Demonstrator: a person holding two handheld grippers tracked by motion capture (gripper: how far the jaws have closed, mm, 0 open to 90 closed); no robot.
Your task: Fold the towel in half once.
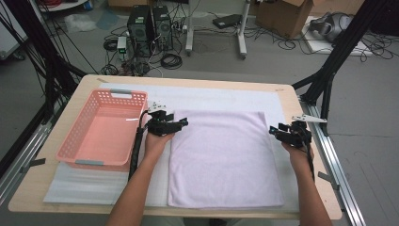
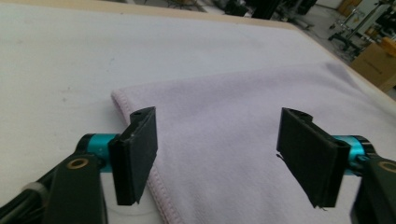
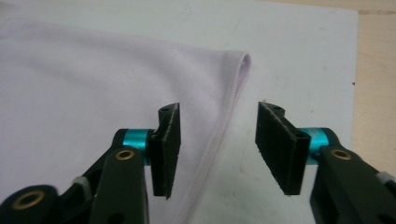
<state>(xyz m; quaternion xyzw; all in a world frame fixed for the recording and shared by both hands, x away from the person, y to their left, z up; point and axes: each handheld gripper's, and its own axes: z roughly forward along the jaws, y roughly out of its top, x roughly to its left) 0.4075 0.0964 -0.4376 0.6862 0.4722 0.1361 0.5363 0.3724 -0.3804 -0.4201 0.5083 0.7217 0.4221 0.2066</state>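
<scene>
Hovering at the towel's [image 1: 223, 157] far corners — left gripper [image 1: 181, 123] and right gripper [image 1: 277, 132] both spread, empty.

No readable text in any view.

No lettering, label, brand mark, number or sign can be made out on anything shown; whatever print there may be on the things standing on the floor beyond the far edge of the counter is too small and blurred to read.
</scene>
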